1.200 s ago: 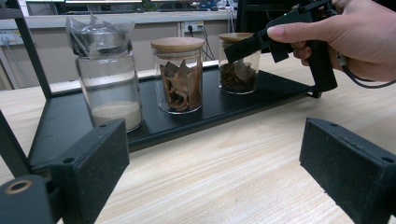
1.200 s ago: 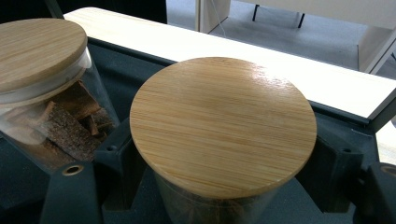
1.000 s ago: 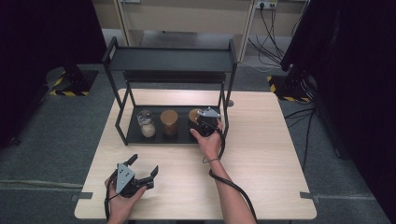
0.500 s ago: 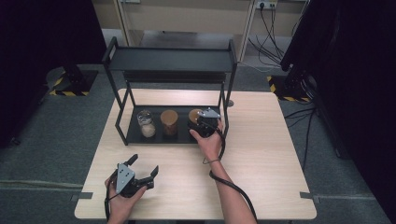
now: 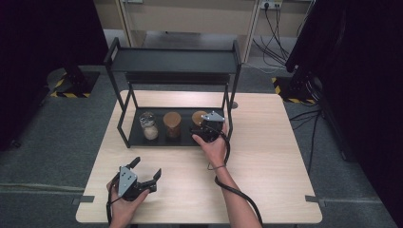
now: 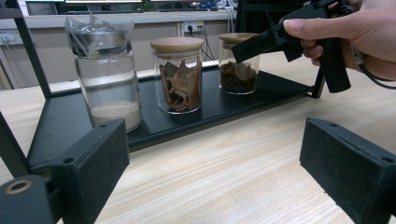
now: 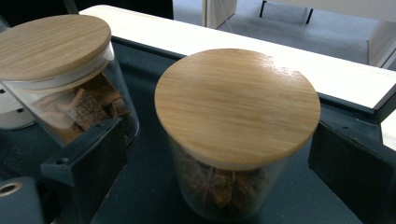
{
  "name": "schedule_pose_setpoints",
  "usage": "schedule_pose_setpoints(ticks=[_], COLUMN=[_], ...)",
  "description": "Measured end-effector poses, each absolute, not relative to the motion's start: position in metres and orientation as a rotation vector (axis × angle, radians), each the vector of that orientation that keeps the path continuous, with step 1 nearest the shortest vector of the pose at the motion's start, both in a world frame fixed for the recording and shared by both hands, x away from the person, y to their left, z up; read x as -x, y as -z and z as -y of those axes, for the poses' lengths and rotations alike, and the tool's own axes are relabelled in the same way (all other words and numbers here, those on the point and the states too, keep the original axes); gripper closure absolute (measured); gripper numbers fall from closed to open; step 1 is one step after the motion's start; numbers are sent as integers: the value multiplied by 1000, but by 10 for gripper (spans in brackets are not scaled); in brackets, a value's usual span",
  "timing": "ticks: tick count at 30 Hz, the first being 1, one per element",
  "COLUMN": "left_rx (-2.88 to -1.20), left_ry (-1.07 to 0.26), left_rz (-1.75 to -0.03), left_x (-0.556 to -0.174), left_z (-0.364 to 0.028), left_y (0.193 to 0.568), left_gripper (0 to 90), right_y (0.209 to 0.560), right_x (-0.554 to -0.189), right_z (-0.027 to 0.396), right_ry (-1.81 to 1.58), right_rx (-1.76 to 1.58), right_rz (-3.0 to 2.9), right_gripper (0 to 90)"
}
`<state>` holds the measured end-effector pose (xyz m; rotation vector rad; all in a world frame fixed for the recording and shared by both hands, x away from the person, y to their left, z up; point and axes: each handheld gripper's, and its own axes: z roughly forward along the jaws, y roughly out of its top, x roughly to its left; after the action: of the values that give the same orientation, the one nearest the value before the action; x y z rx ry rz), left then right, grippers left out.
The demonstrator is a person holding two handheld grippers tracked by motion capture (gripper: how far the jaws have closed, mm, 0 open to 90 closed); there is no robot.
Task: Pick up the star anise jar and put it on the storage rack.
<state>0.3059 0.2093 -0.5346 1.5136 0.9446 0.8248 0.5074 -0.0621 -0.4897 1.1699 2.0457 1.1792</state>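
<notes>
The right gripper (image 5: 202, 127) has just been opening; its jaws stand apart around the wood-lidded jar (image 7: 237, 126) at the right end of the black shelf tray (image 5: 183, 140), seemingly not pressing it. The left gripper (image 5: 148, 170), jaws apart, waits near the table's front edge.

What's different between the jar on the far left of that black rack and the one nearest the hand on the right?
The left jar is tall, capped with crinkled clear plastic, and holds pale powder low down. The right jar is shorter, has a flat wooden lid, and holds dark brown pieces. The right jar sits between the open jaws of the right tool; the left jar stands alone. Both are clear glass, upright on the rack's bottom shelf.
</notes>
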Motion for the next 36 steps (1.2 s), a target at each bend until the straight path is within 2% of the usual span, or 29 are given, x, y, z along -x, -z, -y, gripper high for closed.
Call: schedule_pose_setpoints(ticks=[36], left_rx=[-1509], left_ry=[-828], left_rz=[-948], left_x=[-306], left_z=[-209], left_y=[535], left_gripper=[76], right_y=[477], right_x=[-455], right_z=[76], right_ry=[-1246], right_rx=[-1049], right_rz=[-2093], right_gripper=[39])
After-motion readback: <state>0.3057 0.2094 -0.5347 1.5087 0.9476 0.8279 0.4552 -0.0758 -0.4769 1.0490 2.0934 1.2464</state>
